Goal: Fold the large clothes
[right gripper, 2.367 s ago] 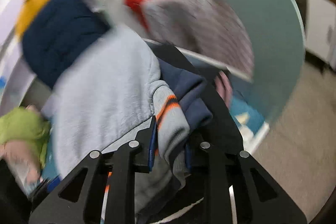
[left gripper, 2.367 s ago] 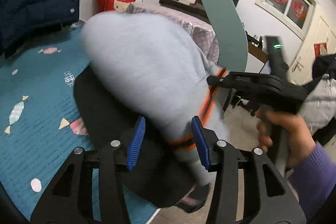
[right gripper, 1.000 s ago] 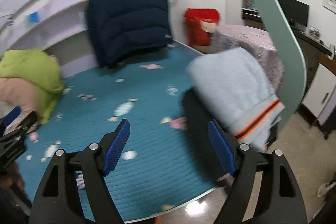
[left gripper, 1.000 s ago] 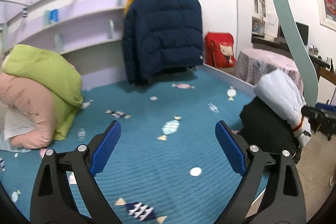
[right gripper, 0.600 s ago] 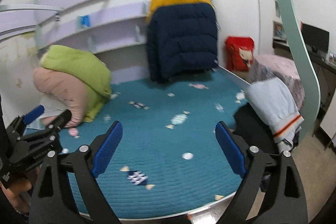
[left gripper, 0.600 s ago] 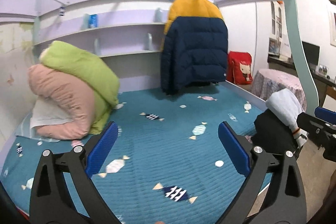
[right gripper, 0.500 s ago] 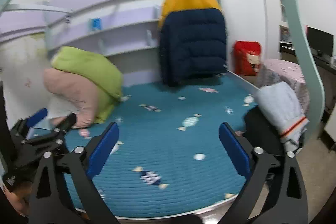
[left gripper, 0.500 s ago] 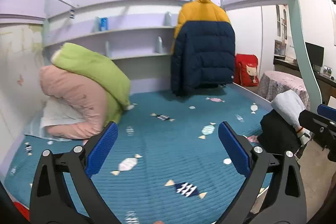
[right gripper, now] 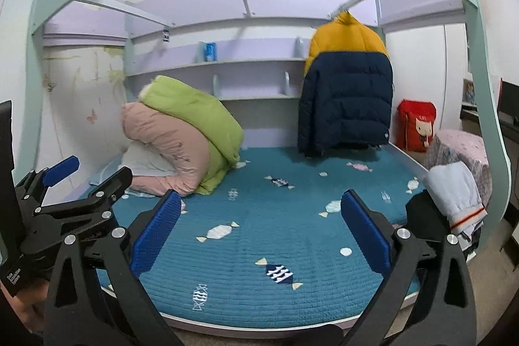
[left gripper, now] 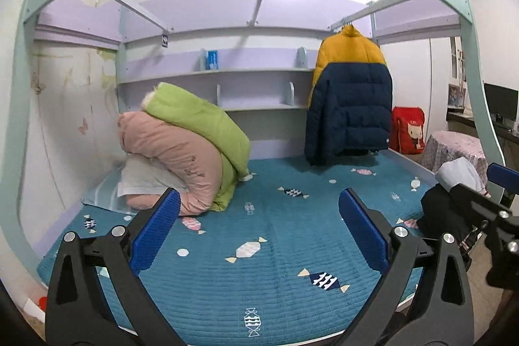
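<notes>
- Hovering wide open in the foreground, the left hand-held gripper point(left gripper: 258, 227) carries nothing, its blue pads spread apart over the near edge of the bed point(left gripper: 275, 287).
- Same story on the other side: the right hand-held gripper point(right gripper: 261, 229) is spread wide with nothing between its pads, so both tools look free for a fresh pick.
- Between them lies the bare teal quilt with its candy print, flat and roomy, a fair place to spread a big garment out.
- Off at the bed's right edge sits the pale grey sweatshirt point(right gripper: 454, 193), folded with its orange-striped hem hanging down, resting on top of the black garment point(right gripper: 421, 216); stacking there keeps the middle of the bed free, I'd say.
- Further back on the left, the pink and green duvets point(left gripper: 181, 151) are heaped against the wall.
- Farthest away, the yellow-and-navy puffer jacket point(left gripper: 348, 106) hangs from the rail, possibly the next large piece.
</notes>
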Demonstrator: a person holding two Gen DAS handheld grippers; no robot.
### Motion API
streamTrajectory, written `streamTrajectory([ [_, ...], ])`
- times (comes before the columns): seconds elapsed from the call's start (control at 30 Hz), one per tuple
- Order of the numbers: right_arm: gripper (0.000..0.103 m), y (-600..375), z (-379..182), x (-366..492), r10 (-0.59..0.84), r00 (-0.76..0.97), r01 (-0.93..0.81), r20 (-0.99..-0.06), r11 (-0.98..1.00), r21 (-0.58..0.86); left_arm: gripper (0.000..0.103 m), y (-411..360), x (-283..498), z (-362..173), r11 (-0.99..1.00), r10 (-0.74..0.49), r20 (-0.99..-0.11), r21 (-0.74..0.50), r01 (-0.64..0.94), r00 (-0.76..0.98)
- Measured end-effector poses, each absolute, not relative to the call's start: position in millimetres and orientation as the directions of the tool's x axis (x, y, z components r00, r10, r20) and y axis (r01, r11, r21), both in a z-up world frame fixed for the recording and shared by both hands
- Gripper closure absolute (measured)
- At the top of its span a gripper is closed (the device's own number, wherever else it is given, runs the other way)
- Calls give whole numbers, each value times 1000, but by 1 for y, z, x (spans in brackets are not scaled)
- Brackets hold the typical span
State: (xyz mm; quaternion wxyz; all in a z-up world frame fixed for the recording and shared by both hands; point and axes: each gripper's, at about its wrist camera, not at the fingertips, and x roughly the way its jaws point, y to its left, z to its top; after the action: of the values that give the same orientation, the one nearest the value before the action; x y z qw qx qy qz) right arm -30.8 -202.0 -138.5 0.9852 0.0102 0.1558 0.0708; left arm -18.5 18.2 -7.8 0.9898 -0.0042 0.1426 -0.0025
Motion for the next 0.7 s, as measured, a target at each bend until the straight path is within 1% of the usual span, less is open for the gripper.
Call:
streamTrajectory([
  [0.23, 8, -194, -130, -55, 124, 954, -125, -272, 992, 16, 5, 19, -51, 11, 1000, -30, -220, -6, 29, 975],
  [0.5, 8, -192, -122, -74, 103, 964, -104, -243, 995, 8, 5, 14, -61, 19, 998, -63, -199, -4, 63, 978],
  [0.7, 8, -189, -119, -84, 82, 970, -87, -229, 996, -13, 5, 14, -65, 23, 998, -62, -188, -13, 61, 980],
])
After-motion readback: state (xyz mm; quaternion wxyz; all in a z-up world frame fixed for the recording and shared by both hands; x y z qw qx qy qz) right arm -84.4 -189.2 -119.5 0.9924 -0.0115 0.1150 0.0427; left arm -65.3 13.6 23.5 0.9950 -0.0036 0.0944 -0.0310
